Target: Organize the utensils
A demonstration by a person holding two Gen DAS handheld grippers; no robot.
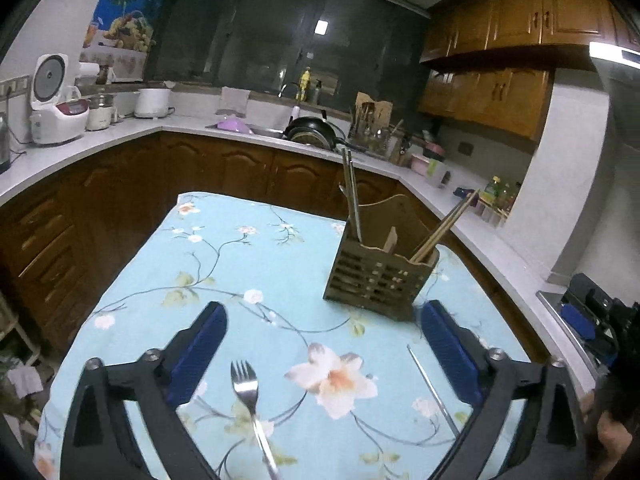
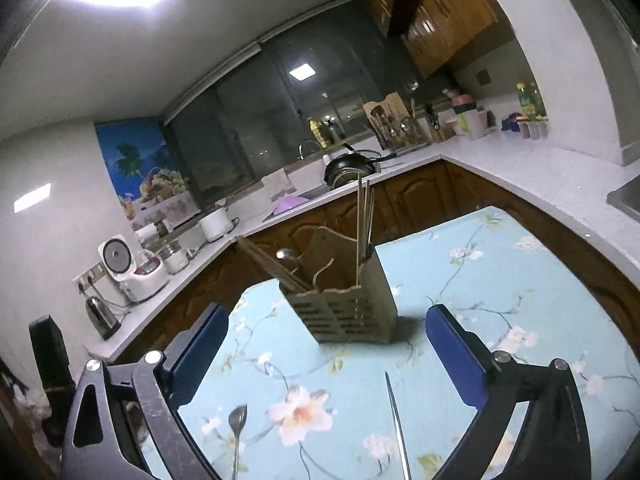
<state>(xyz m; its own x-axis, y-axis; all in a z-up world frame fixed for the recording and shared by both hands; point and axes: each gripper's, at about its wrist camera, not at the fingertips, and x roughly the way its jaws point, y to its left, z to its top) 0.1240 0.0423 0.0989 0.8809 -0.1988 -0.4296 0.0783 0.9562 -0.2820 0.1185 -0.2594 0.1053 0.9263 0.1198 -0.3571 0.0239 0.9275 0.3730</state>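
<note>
A slotted wooden utensil holder [image 1: 378, 276] stands on the floral blue tablecloth [image 1: 224, 264], with metal chopsticks [image 1: 351, 196] and wooden chopsticks [image 1: 444, 226] in it. A steel fork [image 1: 250, 404] lies on the cloth between the fingers of my open, empty left gripper [image 1: 324, 340]. A single metal chopstick [image 1: 432, 390] lies near its right finger. In the right wrist view the holder [image 2: 344, 304] stands just ahead of my open, empty right gripper [image 2: 328, 340], with the fork [image 2: 237, 436] and metal chopstick [image 2: 396, 424] on the cloth [image 2: 500, 280] below it.
An L-shaped white counter [image 1: 120, 136] runs behind the table with a rice cooker [image 1: 56, 100], a sink, a black pan [image 1: 312, 130] and a knife rack. Brown cabinets stand below and above. My right gripper shows at the right edge [image 1: 592, 320].
</note>
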